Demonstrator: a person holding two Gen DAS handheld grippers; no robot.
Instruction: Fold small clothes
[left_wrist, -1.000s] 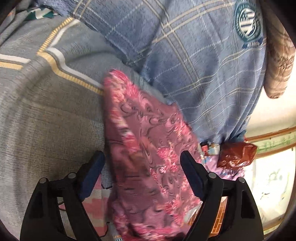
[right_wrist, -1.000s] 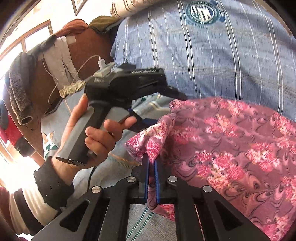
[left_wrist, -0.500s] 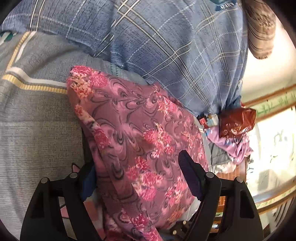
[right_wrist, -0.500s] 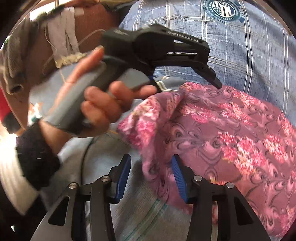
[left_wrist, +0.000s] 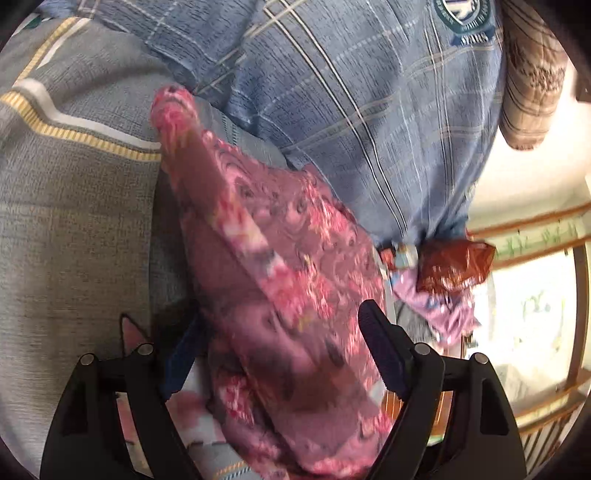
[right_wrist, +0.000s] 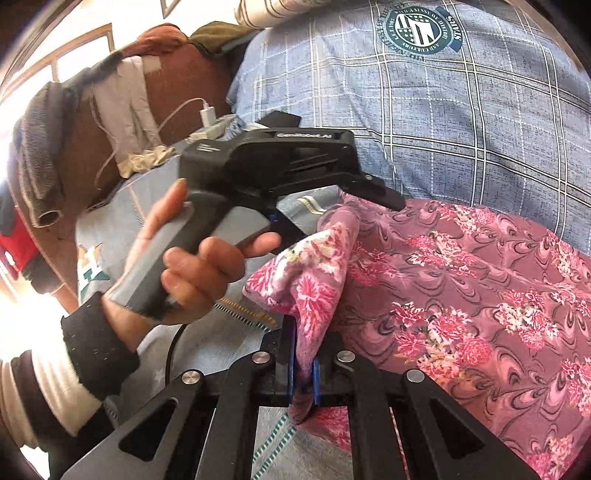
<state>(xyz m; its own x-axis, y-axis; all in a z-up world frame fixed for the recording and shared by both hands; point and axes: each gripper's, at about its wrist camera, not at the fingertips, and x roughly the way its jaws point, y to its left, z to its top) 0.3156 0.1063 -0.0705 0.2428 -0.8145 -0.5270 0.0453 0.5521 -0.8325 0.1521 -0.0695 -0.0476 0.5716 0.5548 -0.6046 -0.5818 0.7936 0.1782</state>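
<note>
A small mauve garment with pink flowers (left_wrist: 288, 295) hangs and drapes over a grey bed sheet (left_wrist: 74, 221). In the left wrist view my left gripper (left_wrist: 280, 354) is open, its fingers spread on either side of the cloth. In the right wrist view my right gripper (right_wrist: 303, 363) is shut on a bunched corner of the floral garment (right_wrist: 461, 295). The left gripper's body (right_wrist: 280, 158), held in a hand (right_wrist: 192, 273), sits above that corner, its tip touching the cloth's upper edge.
A blue plaid pillow with a round crest (right_wrist: 443, 92) lies behind the garment. A brown headboard with draped cloths and a charger cable (right_wrist: 122, 122) is at the left. A red-brown bag (left_wrist: 454, 266) and lilac cloth (left_wrist: 439, 306) lie at the bed's edge.
My right gripper opened half a second ago and has shut again on the garment's corner. The left gripper stayed open around the cloth, which swung and is blurred.
</note>
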